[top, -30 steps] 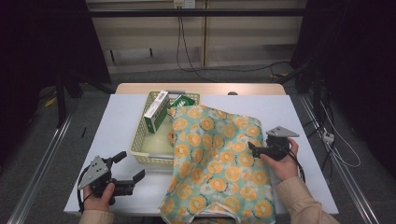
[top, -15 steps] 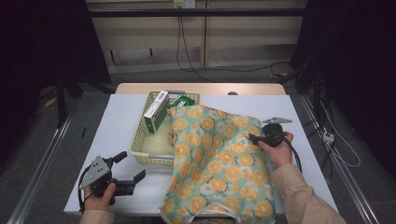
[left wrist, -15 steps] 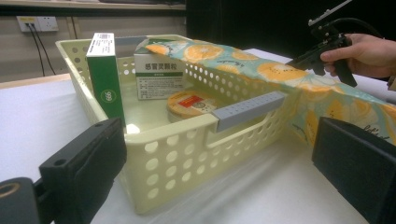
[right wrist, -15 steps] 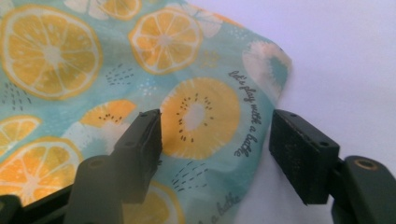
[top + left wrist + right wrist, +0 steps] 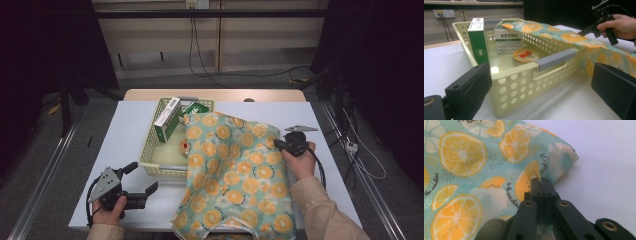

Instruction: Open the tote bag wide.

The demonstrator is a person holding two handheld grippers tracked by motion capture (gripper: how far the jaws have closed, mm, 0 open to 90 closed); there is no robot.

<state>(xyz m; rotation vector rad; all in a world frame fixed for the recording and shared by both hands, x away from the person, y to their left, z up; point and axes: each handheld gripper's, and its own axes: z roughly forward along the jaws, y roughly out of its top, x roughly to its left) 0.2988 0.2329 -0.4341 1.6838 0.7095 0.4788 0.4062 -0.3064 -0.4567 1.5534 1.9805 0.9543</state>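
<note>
A teal cloth printed with orange slices [image 5: 235, 165] lies over the right side of a pale yellow basket [image 5: 150, 155] and down the table toward the front edge. My right gripper [image 5: 276, 144] is at the cloth's right edge. Its jaws have just been closing, and in the right gripper view the gripper [image 5: 541, 180] is shut with a fold of the cloth [image 5: 474, 157] pinched between its tips. My left gripper [image 5: 144, 176] rests open near the table's front left, pointing at the basket [image 5: 511, 82] with nothing between its jaws.
In the basket stand a tall green and white box [image 5: 167, 119], a second box [image 5: 507, 41] behind it and a round tin [image 5: 526, 56], partly under the cloth. The white tabletop [image 5: 130, 125] shows left of the basket and right of the cloth.
My right gripper moved left onto the cloth's right edge, turned, and its jaws closed on the fabric. The left gripper, the basket and the cloth stayed put.
</note>
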